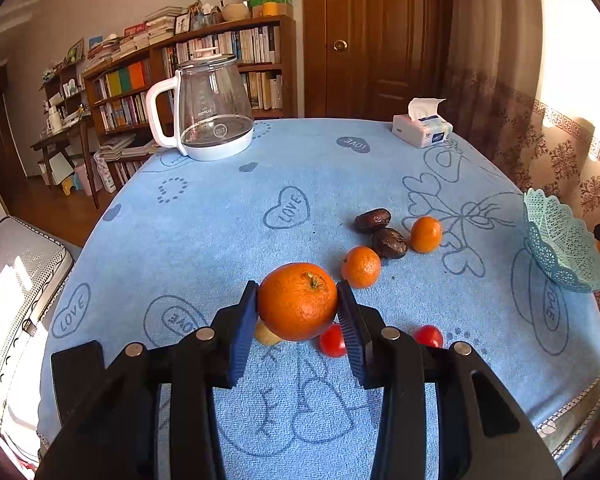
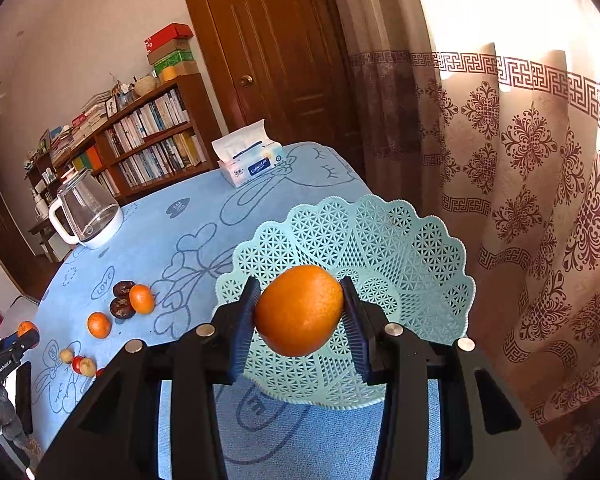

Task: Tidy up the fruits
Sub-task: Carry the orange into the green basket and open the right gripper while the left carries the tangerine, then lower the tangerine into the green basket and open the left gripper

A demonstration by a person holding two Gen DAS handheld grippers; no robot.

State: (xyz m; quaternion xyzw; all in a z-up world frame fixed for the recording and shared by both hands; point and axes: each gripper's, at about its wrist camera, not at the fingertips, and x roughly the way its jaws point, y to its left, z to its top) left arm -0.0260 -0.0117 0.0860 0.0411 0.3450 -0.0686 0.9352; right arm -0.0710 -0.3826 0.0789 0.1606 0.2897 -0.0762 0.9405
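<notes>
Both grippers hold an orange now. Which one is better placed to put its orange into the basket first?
Right. The right gripper holds its orange just in front of the basket, while the left gripper is far from it, above the loose fruit.

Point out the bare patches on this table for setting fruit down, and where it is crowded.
Free: the cloth between the kettle and the tissue box, and the near edge in front of the basket. The basket itself shows no fruit inside. Crowded: the cluster of small oranges, dark fruits and red tomatoes.
</notes>
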